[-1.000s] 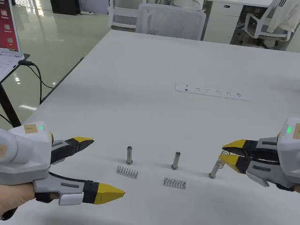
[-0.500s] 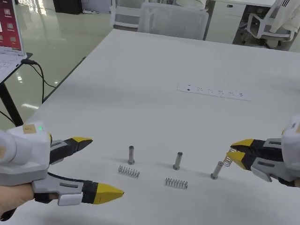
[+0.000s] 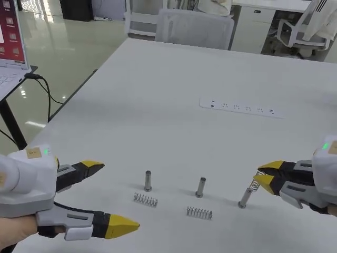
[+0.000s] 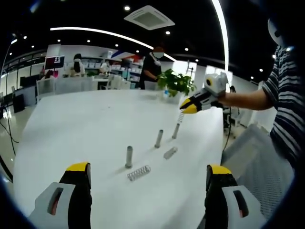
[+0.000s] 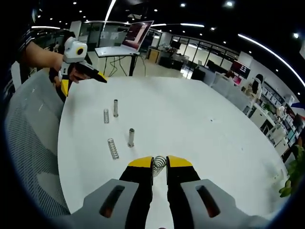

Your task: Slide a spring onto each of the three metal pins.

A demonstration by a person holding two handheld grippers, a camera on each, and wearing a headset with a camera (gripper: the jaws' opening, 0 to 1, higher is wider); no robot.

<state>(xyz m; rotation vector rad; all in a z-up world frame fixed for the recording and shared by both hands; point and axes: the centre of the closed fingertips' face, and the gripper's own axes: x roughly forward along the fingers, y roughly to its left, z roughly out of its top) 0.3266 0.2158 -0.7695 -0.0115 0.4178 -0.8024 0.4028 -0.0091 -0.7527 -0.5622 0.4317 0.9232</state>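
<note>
- Head view first: the right gripper (image 3: 259, 176) has its jaws clamped on a spring (image 3: 255, 185), and the coil sits right at the top of the rightmost pin (image 3: 244, 198) (whether it has caught the tip, I cannot tell).
- That pin leans rather than standing straight. If the push goes along the wrong line, the coil could snag on the rim, buckle, or tip the pin over.
- If the jaws release too early, the spring could spring off and roll away across the white surface (image 3: 174, 105).
- Down at the near left, the left gripper (image 3: 120, 196) hovers with its jaws wide apart, holding nothing, well apart from the pins.
- Pins, three: the leaning one, plus a middle pin (image 3: 200, 186) and a left pin (image 3: 148, 180), both upright and bare.
- Springs, three: one is held and two lie flat. The first loose spring (image 3: 145, 199) is just in front of the left pin, and the second loose spring (image 3: 199, 212) is just in front of the middle pin.
- Grippers, two.
</note>
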